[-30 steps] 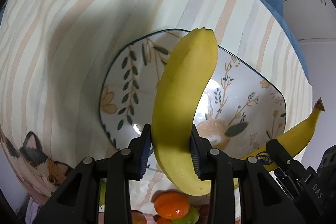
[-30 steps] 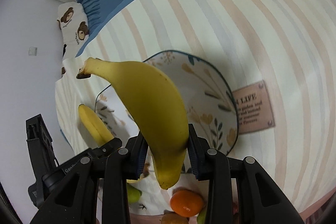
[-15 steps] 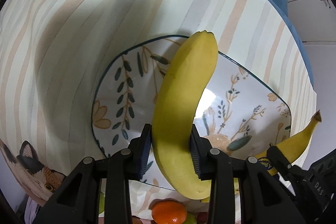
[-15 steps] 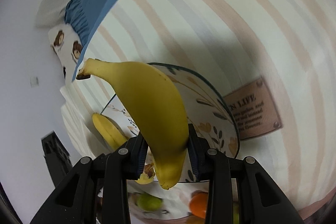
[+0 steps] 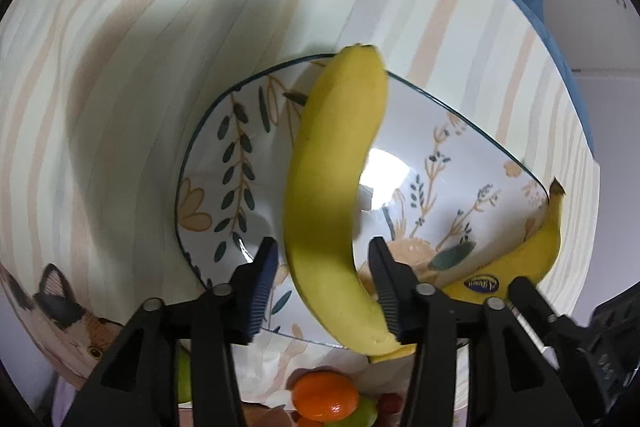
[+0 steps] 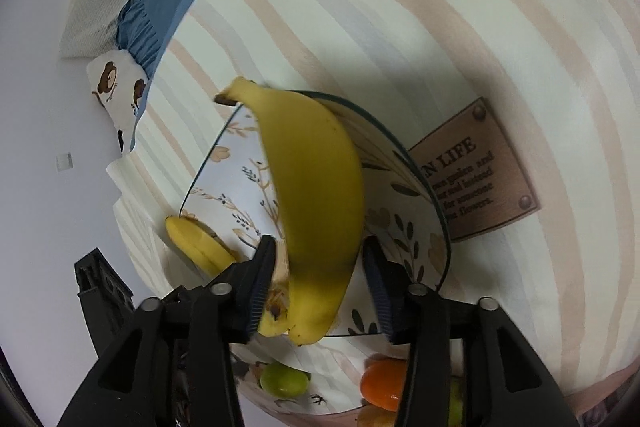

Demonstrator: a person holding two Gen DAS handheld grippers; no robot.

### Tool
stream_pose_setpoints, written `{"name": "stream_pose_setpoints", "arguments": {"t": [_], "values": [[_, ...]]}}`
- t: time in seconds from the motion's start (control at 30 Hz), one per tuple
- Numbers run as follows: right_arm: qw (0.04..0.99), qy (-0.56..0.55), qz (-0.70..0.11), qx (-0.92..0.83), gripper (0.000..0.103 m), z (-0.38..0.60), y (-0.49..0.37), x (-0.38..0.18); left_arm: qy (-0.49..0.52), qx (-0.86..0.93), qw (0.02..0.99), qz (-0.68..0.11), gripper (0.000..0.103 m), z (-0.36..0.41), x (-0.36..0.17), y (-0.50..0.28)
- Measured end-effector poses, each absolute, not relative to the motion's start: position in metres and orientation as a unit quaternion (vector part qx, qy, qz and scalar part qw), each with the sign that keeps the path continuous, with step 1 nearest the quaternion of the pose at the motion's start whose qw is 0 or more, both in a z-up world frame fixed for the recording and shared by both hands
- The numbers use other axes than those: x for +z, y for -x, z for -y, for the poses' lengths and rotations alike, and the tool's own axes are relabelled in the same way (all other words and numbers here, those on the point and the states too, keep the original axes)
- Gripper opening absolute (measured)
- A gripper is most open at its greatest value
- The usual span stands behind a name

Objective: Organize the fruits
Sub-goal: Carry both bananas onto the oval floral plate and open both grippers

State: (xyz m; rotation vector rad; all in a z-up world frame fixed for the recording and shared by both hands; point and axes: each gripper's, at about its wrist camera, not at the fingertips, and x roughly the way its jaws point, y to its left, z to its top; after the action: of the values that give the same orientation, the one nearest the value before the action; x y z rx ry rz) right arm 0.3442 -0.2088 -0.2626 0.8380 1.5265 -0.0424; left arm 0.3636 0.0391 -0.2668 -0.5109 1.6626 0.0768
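Nearest, each gripper's jaws are opening around a banana, the pads now off the peel. Between the left gripper [image 5: 322, 275] fingers lies a smooth, unmarked yellow banana [image 5: 332, 195], curving over the floral bowl [image 5: 224, 163]. Between the right gripper [image 6: 318, 277] fingers lies a second banana [image 6: 316, 195], browner at its lower tip, over the same bowl. Only the left view shows this second banana's blue sticker and a cat print on the striped cloth [image 5: 120, 47]. Only the right view shows a brown label [image 6: 476, 171]. Farther off, blue fabric [image 6: 160, 7] borders the cloth.
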Motion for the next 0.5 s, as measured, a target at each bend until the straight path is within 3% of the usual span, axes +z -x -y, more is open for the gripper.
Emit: {"name": "stream_pose_setpoints", "arguments": {"t": [0.07, 0.13, 0.23, 0.33, 0.5], "values": [[0.66, -0.337, -0.671, -0.014, 0.059, 0.204, -0.346, -0.252, 0.206, 0.031, 0.657, -0.724, 0.066, -0.037, -0.258, -0.361], [0.676, -0.305, -0.671, -0.009, 0.062, 0.201, -0.348, -0.239, 0.177, 0.031, 0.675, -0.716, 0.071, -0.035, -0.247, -0.358], [0.704, -0.244, -0.667, -0.006, 0.07, 0.192, -0.346, -0.224, 0.131, 0.031, 0.701, -0.7, 0.083, -0.032, -0.229, -0.351], [0.734, -0.175, -0.656, -0.007, 0.086, 0.183, -0.341, -0.211, 0.085, 0.037, 0.729, -0.678, 0.094, -0.029, -0.211, -0.34], [0.77, -0.086, -0.633, 0.004, 0.098, 0.175, -0.322, -0.195, 0.038, 0.05, 0.763, -0.644, 0.098, -0.022, -0.19, -0.314]]}}
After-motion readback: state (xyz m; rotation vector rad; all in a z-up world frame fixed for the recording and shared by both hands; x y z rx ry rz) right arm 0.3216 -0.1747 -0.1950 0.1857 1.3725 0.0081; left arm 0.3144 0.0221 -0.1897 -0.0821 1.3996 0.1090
